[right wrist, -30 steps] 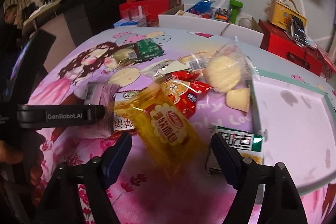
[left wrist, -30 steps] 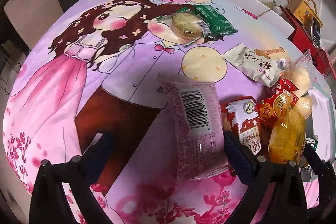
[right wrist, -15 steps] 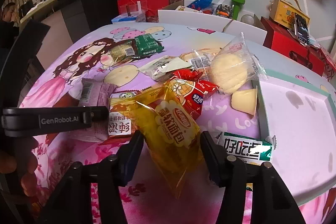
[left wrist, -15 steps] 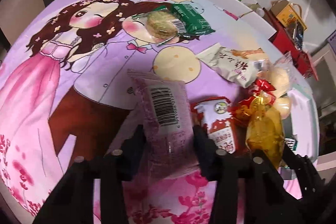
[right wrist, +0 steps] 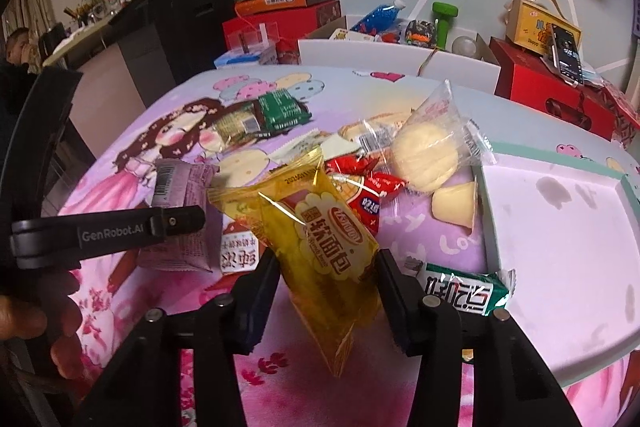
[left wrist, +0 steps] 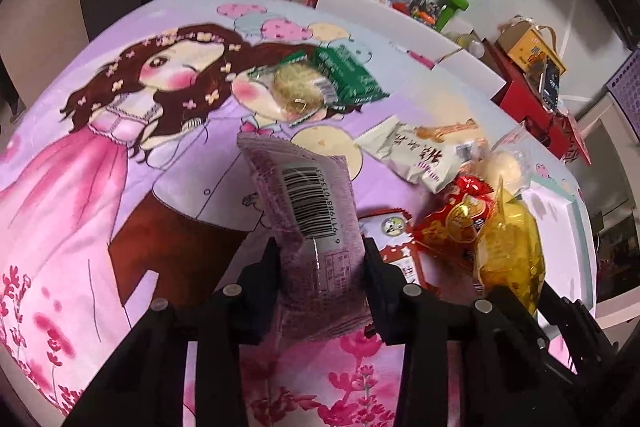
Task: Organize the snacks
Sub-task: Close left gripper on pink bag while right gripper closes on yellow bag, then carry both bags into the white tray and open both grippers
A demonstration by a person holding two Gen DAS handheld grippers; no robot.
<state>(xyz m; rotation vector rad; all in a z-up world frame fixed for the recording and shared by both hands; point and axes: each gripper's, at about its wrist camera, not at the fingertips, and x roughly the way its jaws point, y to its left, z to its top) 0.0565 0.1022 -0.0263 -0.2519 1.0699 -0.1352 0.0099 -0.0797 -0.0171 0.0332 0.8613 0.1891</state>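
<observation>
Left gripper (left wrist: 322, 263) fingers have just closed on the purple crinkled packet (left wrist: 308, 219); right gripper (right wrist: 326, 275) likewise on the yellow bread bag (right wrist: 320, 243). Grips seem near the tails; lift slowly toward the white tray (right wrist: 560, 247).

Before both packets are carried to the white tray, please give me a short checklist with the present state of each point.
1. Left hand-held gripper shut on purple packet: ok; its jaws have just been closing.
2. Right hand-held gripper shut on yellow bread packet: ok; also just closing.
3. Purple packet off the cloth: cannot tell.
4. White tray has bare room: ok.
5. Green packet lies against the tray's near edge: not ok.
</observation>
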